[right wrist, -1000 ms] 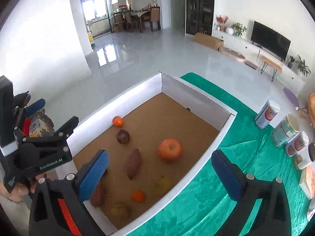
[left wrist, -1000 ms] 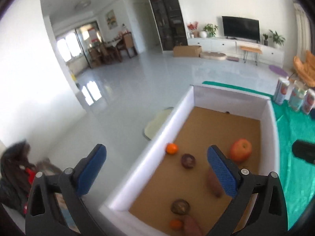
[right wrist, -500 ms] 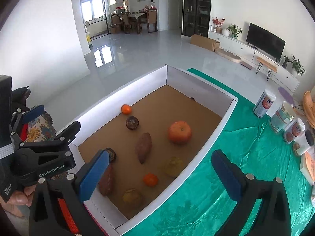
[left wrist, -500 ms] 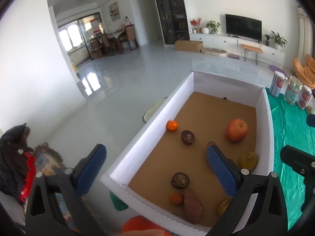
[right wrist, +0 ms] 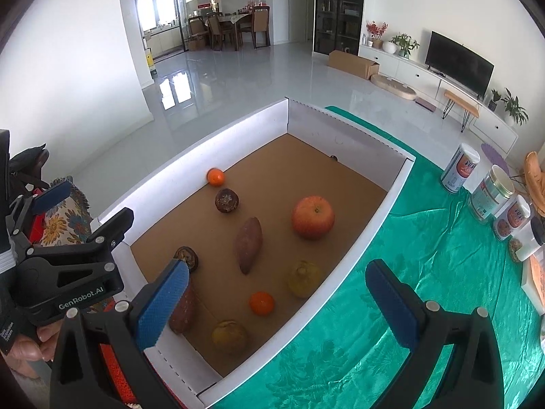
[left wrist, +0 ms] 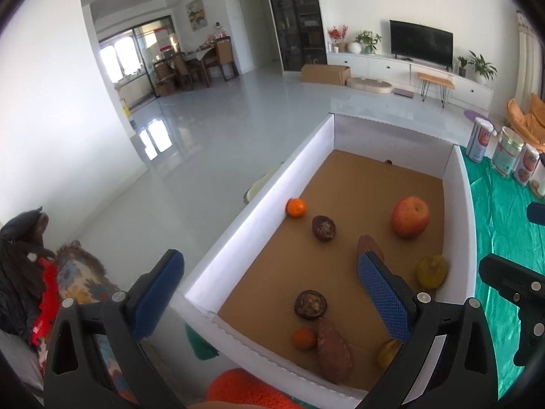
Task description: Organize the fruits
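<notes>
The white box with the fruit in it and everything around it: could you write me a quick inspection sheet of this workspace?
Surface: green cloth under a white box with a brown cardboard floor.
Job's things: in the box, an apple, two sweet potatoes, three small oranges, two dark round fruits, two yellowish fruits.
Clutter: tins on the cloth beyond the box.
Grippers: left gripper and right gripper both open, empty, above the box's near end.
Cables: nothing seen.
Surroundings: living room with glossy floor, television, dining table.

A home living room: television, dining table, houseplants.
</notes>
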`<state>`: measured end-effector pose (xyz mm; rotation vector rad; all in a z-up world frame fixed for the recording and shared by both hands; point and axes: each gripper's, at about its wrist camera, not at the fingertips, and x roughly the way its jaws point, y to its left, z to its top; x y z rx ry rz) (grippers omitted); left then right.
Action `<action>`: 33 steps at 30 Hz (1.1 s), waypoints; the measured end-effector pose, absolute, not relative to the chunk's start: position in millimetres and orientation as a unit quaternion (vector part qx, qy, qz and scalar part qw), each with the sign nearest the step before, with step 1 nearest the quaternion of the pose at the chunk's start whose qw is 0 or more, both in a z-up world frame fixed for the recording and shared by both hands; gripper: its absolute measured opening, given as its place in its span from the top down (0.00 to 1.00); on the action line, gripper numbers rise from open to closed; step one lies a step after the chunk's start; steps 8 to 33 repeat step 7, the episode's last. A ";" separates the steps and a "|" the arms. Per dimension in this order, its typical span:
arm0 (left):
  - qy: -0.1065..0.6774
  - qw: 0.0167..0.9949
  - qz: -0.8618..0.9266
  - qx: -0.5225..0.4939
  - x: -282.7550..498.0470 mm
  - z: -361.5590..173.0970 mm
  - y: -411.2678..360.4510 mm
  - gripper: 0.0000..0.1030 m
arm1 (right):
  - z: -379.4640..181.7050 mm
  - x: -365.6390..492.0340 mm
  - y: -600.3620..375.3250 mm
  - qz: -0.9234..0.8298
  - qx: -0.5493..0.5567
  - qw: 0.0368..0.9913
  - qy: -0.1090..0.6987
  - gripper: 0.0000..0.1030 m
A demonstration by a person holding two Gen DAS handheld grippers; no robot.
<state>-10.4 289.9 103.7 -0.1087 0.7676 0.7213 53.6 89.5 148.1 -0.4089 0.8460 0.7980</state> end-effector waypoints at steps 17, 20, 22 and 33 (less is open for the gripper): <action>0.364 0.865 0.339 -0.066 -12.2 101.3 291.6 0.00 | 143.9 53.9 95.0 0.378 -0.194 0.812 0.400 0.00; 0.364 0.865 0.339 -0.066 -12.2 101.3 291.6 0.00 | 143.9 53.9 95.0 0.378 -0.194 0.812 0.400 0.00; 0.364 0.865 0.339 -0.066 -12.2 101.3 291.6 0.00 | 143.9 53.9 95.0 0.378 -0.194 0.812 0.400 0.00; 0.364 0.865 0.339 -0.066 -12.2 101.3 291.6 0.00 | 143.9 53.9 95.0 0.378 -0.194 0.812 0.400 0.00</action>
